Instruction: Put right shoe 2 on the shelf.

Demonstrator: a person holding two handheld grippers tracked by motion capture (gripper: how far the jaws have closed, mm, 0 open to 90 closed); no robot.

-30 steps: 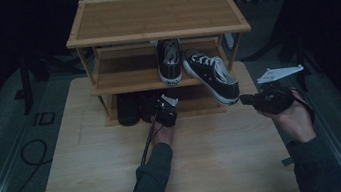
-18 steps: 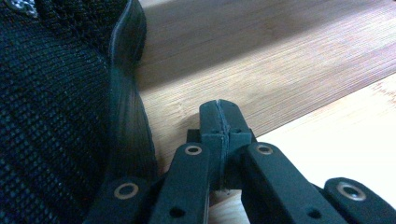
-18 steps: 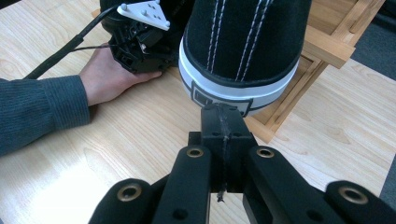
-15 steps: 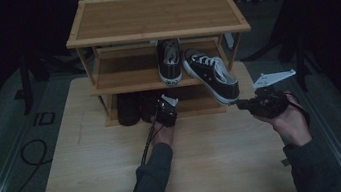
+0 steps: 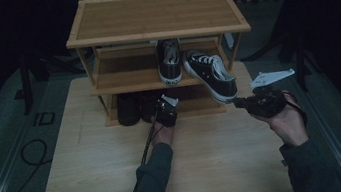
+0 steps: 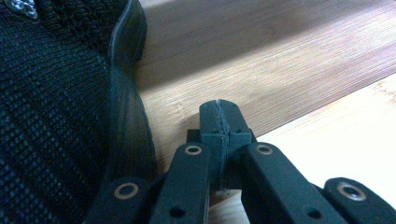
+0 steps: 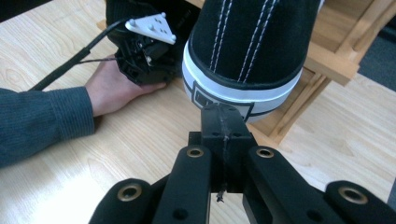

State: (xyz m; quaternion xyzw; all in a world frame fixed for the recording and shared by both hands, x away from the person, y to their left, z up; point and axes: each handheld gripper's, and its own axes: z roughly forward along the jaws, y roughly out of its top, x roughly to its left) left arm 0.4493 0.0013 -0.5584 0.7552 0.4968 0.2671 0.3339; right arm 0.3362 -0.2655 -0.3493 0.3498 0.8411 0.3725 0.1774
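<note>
Sneaker hangs askew off the middle shelf of the shoe rack, heel toward five o'clock, its long axis running eleven to five. Right gripper, jaws closed on nothing, sits just at that heel and is nearer. Left gripper, also closed and empty, lies at eight o'clock beside a dark shoe on the bottom shelf.

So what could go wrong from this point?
The black sneaker sticks out past the front of the shoe rack's middle shelf; the shut right gripper, right at its heel, might push it askew or tip it off. The shut left gripper beside the black mesh shoe could shove rather than grasp it.
</note>
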